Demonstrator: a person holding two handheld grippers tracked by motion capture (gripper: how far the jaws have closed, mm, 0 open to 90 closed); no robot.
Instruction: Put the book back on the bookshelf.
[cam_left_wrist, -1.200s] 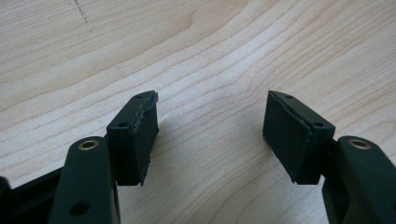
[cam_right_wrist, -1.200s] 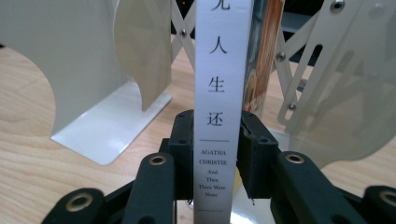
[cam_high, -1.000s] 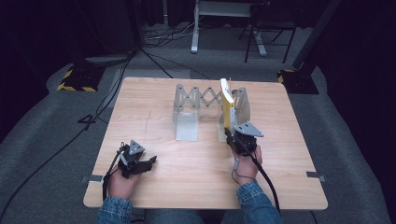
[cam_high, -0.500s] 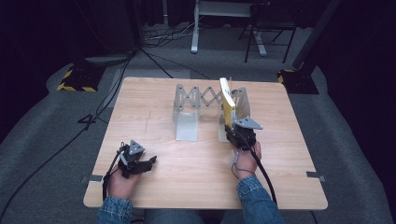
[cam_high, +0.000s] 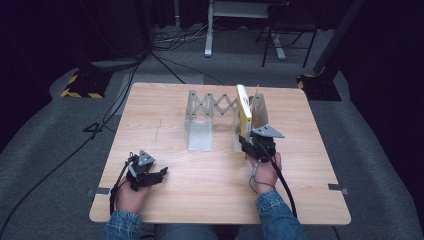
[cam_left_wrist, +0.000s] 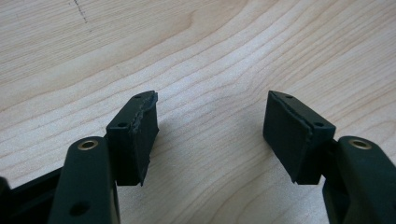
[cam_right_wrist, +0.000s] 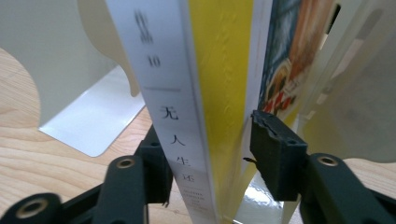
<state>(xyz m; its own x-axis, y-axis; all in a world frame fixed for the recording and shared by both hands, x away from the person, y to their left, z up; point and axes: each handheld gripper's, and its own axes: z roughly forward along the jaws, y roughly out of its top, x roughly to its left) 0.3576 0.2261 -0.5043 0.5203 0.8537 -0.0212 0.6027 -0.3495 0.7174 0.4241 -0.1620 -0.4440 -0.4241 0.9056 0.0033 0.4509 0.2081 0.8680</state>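
A book (cam_high: 243, 112) with a white spine and yellow cover (cam_right_wrist: 219, 70) stands upright at the right end of a grey accordion book rack (cam_high: 212, 106). My right gripper (cam_high: 251, 145) is at its lower near edge. The jaws straddle the book (cam_right_wrist: 208, 128) and have just been opening. The right pad (cam_right_wrist: 273, 151) stands just off the yellow cover, and the left jaw is partly hidden behind the spine. A colourful thin book (cam_right_wrist: 292, 60) leans beside it. My left gripper (cam_high: 159, 173) rests open near the table's front left, with bare wood between its jaws (cam_left_wrist: 212, 100).
The rack's left bookend plate (cam_high: 200, 134) lies flat on the wooden table (cam_high: 310, 200), and its right plate (cam_right_wrist: 355, 93) rises just beyond the books. Cables trail from both grippers over the front edge. Stands and cables sit on the dark floor behind the table.
The right hand has edged slightly toward the rack, and the book stays upright in it. The left hand and its gripper have not moved.
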